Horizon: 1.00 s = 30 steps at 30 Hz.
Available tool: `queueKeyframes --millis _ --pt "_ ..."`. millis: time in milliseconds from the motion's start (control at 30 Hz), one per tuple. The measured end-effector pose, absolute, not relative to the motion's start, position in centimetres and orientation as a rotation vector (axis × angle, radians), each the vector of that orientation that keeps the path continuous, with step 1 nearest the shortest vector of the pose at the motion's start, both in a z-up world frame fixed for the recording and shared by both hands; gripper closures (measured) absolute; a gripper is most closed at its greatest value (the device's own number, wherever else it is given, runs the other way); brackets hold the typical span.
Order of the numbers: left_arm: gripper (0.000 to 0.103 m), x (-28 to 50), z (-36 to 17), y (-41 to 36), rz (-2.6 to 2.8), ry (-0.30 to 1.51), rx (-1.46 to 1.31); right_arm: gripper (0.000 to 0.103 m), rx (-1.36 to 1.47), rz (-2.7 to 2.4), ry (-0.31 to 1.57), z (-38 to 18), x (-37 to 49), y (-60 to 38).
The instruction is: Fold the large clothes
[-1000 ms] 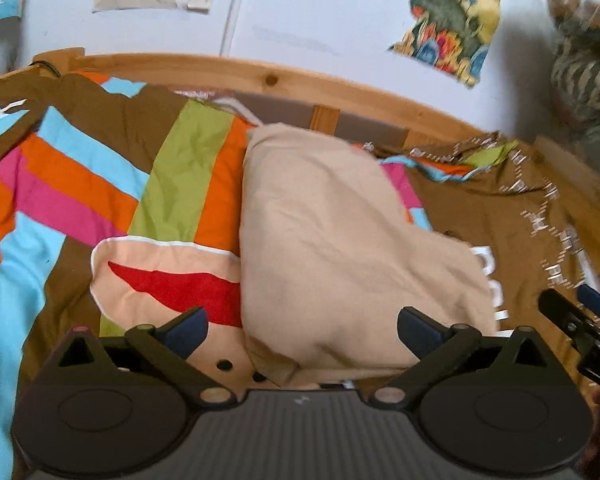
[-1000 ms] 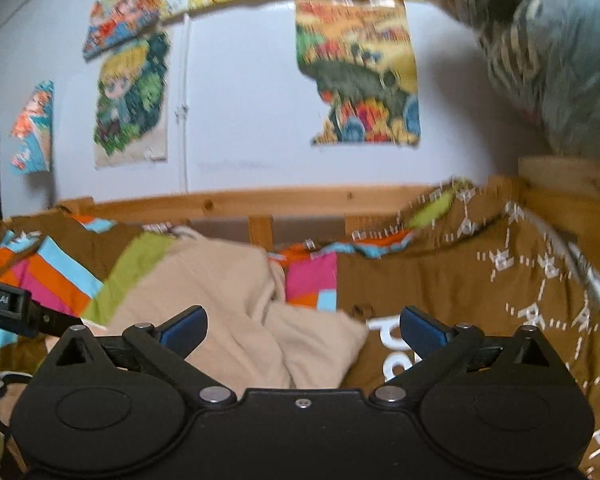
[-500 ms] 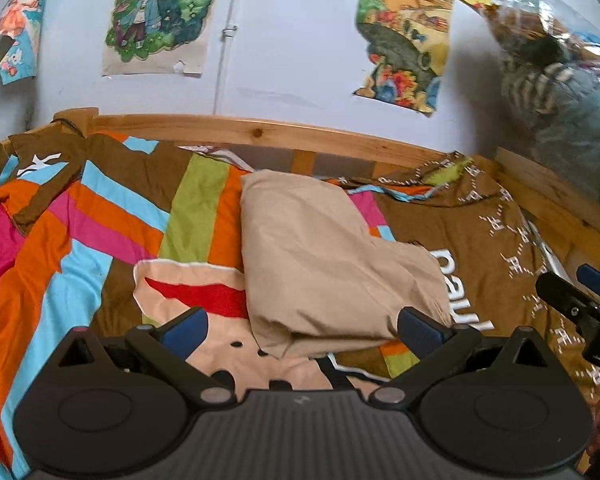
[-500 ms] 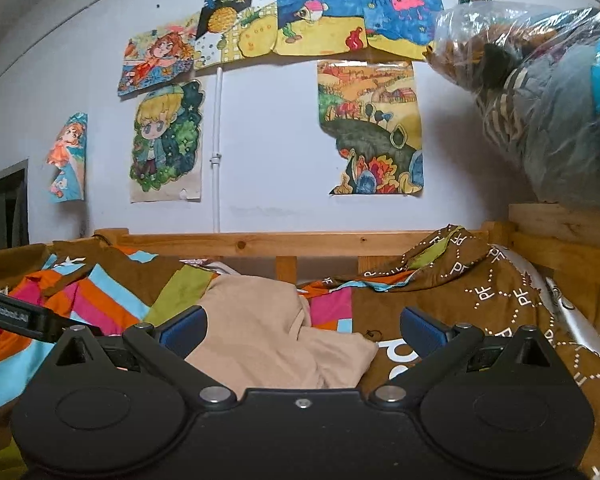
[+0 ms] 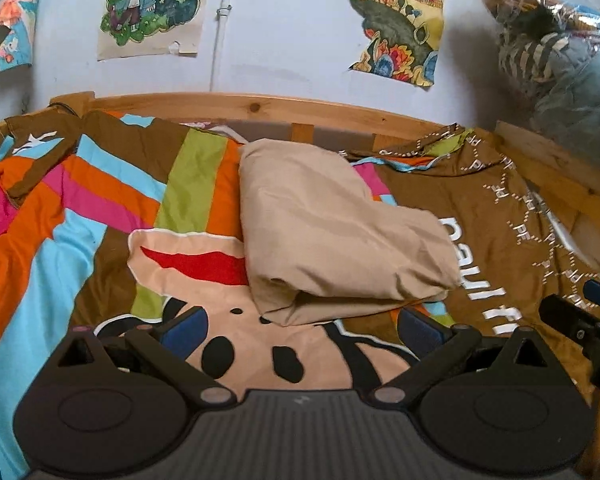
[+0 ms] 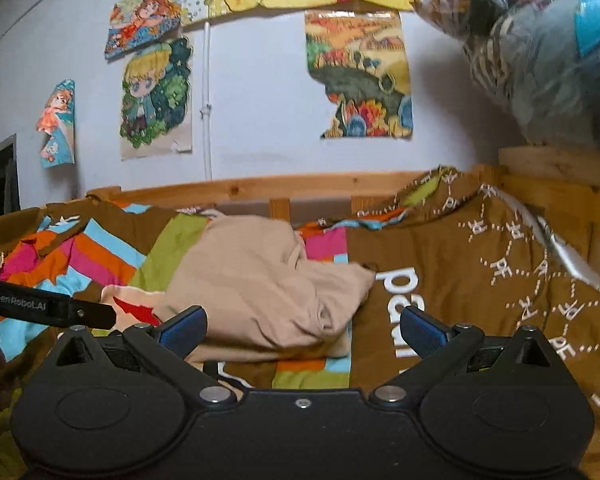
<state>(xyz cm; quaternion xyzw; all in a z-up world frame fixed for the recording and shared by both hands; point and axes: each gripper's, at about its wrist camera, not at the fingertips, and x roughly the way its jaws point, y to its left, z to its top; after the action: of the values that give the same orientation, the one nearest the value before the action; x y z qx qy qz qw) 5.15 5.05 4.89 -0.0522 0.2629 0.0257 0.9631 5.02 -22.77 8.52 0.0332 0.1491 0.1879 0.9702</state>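
Your left gripper [image 5: 302, 330] sits low over the bed, level and aimed at the headboard, its blue-padded fingers [image 5: 184, 330] spread wide with nothing between them. Your right gripper [image 6: 302, 330] is held the same way, fingers wide apart and empty, pointing more toward the wall. Each gripper shows at the edge of the other's view: the right one at the far right of the left wrist view, the left one as a dark bar at the left of the right wrist view.

The folded beige garment [image 5: 332, 232] lies on the striped bedspread [image 5: 80, 208], just ahead of both grippers and touching neither; its thick folded edge faces you.

Compared with a second ago, you have pulled both grippers back and up. The garment then filled the space between the left fingers and reached under them; now bare bedspread with black spots shows between the fingers and the cloth. The right view has tilted up, so more of the wall is visible.

Around it: a wooden headboard [image 5: 260, 106] behind the garment, posters [image 6: 356, 76] on the wall, a brown lettered cover [image 6: 480, 280] bunched to the right, and a clear plastic bag of fabric [image 6: 540, 48] on the wooden ledge at upper right. Nothing lies between the grippers and the garment.
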Motion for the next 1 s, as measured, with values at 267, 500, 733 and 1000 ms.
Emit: queueKeyframes --millis 267,500,733,1000 --pt "0.001 5.1 3.6 5.2 0.035 0.559 -0.103 0.001 0.063 0.384 0.336 7.7 5.4 -22.6" --pt "0.001 4.8 3.5 5.0 0.028 0.551 -0.105 0.001 0.062 0.389 0.336 7.7 5.3 -22.4" --pt "0.001 4.8 3.6 4.9 0.021 0.555 -0.101 0.001 0.067 0.395 0.344 7.7 5.3 -22.5" --pt "0.001 4.9 3.6 4.9 0.018 0.561 -0.108 0.001 0.064 0.394 0.348 7.7 5.2 -22.5"
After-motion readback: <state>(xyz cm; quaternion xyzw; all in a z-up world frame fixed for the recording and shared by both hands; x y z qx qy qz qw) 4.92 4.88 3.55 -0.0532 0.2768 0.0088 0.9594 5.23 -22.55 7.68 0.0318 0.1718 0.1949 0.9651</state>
